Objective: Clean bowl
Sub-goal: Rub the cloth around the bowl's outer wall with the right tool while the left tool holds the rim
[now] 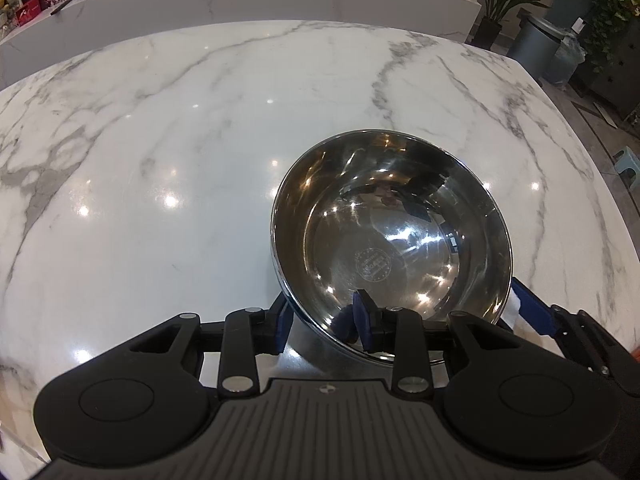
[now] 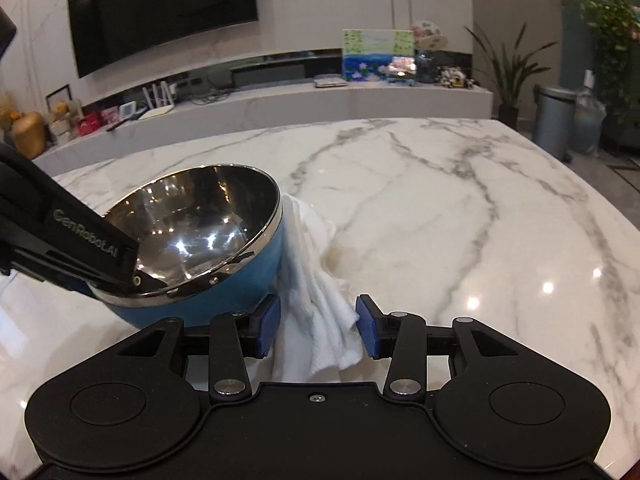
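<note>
A steel bowl [image 1: 394,236] with a blue outside [image 2: 192,248] stands tilted on the white marble table [image 1: 160,160]. My left gripper [image 1: 324,320] is shut on the bowl's near rim, one finger inside and one outside. A white cloth [image 2: 316,280] lies bunched against the bowl's right side. My right gripper [image 2: 318,330] is open, its blue pads on either side of the cloth's near end without pinching it. A corner of the cloth [image 1: 516,308] and the right gripper's blue finger [image 1: 532,308] also show in the left wrist view.
The marble table [image 2: 460,220] stretches ahead and to the right. Beyond it are a long white ledge [image 2: 280,100] with small items, a wall TV [image 2: 160,8], a grey bin [image 2: 554,120] and potted plants [image 2: 508,68].
</note>
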`<control>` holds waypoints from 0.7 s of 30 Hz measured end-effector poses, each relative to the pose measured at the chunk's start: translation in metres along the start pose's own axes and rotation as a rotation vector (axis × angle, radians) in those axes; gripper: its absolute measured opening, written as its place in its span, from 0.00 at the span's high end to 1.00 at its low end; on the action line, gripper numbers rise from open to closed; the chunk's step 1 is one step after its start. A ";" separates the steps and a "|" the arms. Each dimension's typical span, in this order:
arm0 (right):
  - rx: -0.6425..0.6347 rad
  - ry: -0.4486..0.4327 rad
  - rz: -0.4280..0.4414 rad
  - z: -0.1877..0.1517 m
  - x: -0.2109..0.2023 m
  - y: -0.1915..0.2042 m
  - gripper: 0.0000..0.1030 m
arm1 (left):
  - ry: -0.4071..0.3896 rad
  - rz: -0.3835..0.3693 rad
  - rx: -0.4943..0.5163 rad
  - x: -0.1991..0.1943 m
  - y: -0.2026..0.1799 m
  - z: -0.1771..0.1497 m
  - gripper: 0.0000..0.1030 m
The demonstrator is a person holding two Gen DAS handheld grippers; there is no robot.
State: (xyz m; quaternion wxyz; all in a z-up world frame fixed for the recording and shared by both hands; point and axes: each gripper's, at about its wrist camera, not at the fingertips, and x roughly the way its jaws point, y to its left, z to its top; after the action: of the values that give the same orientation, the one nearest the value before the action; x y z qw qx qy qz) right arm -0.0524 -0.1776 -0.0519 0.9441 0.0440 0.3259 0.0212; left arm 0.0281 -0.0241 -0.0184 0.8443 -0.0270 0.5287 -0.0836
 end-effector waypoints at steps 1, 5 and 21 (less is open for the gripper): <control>0.003 -0.006 -0.013 -0.001 0.002 0.000 0.63 | 0.001 -0.001 -0.003 0.000 0.000 0.000 0.70; -0.010 -0.030 -0.038 -0.007 0.008 0.002 0.69 | 0.002 -0.004 -0.008 0.000 0.001 0.000 0.69; -0.115 -0.163 -0.014 0.001 -0.018 -0.009 0.87 | 0.001 -0.010 -0.015 0.001 -0.002 -0.002 0.69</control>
State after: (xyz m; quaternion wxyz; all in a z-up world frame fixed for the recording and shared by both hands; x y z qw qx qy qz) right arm -0.0660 -0.1875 -0.0406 0.9687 -0.0109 0.2464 0.0295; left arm 0.0266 -0.0265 -0.0196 0.8434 -0.0359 0.5294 -0.0839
